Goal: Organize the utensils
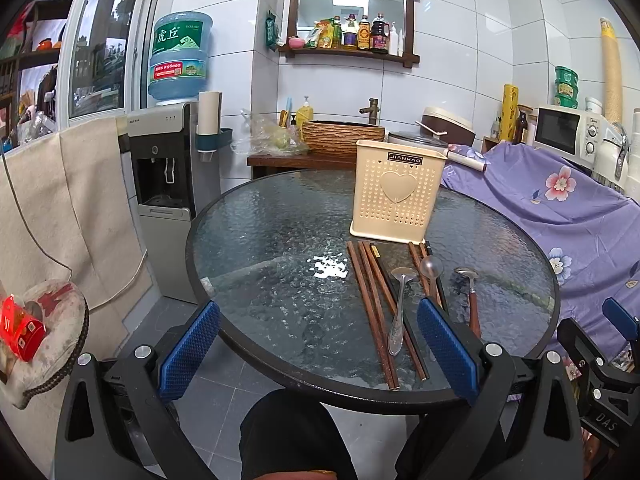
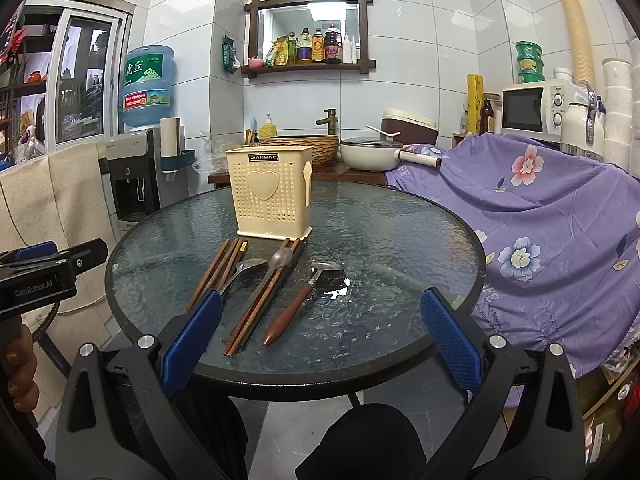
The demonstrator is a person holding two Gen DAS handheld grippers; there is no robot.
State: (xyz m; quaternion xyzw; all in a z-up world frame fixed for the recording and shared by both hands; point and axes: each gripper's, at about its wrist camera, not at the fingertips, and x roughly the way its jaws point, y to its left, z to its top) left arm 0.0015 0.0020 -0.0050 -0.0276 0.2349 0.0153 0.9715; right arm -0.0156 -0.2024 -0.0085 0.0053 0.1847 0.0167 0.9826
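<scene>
Your left gripper (image 1: 318,346) and right gripper (image 2: 322,338) each have black plastic arms with triangular cut-outs, silver round screws at the joints, and blue pads (image 1: 190,350) with a fine dimpled texture. White lettering reads "GenRobot.AI" on the left gripper's black body in the right wrist view. Your left hand (image 2: 18,368) shows bare skin and gold glitter nail polish, and your knees (image 1: 288,432) are in black trousers.

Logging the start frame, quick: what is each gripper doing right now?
Left gripper: open, holding nothing.
Right gripper: open, holding nothing.
</scene>
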